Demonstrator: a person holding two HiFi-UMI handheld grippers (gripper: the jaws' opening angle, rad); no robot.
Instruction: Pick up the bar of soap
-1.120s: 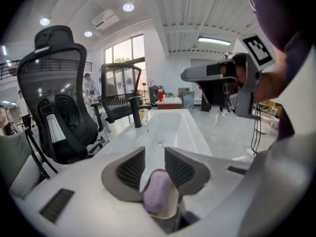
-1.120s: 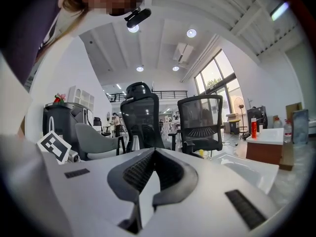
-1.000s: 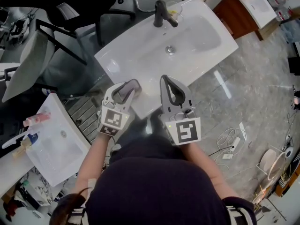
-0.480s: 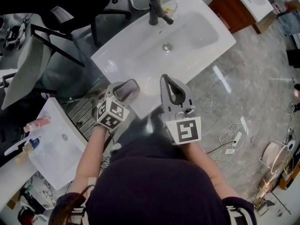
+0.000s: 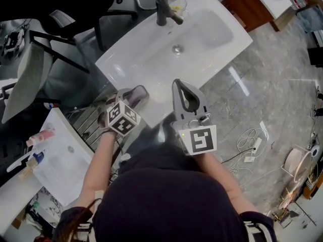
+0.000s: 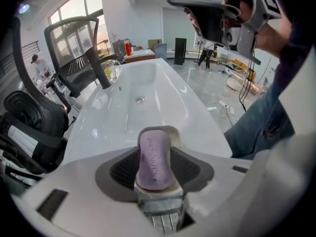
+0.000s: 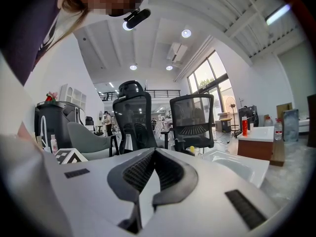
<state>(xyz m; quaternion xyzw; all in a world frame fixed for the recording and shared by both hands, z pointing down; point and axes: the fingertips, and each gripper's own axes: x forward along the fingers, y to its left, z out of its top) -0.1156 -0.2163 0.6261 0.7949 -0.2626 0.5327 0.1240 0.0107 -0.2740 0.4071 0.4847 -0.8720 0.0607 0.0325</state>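
A purple bar of soap (image 6: 153, 157) stands on edge between the two dark pads of my left gripper (image 6: 154, 149), above the near rim of the white sink (image 6: 148, 83). The jaws are opening, and the soap is still between them and clear of the basin. In the head view the soap (image 5: 135, 96) shows at the left gripper (image 5: 132, 99), over the sink's near corner (image 5: 151, 110). My right gripper (image 5: 180, 86) hovers just to the right, tips together, nothing in it; in the right gripper view its (image 7: 154, 153) pads meet.
A black faucet (image 5: 164, 9) and a drain (image 5: 176, 49) lie farther along the basin. Black office chairs (image 5: 75, 29) stand to the left. A smaller white basin (image 5: 55, 160) with bottles is at lower left. Cables (image 5: 250, 150) lie on the marble floor on the right.
My left gripper has rolled, so its marker cube now shows a corner upward, and it has shifted slightly left. The soap stays between its jaws. The right gripper has held still.
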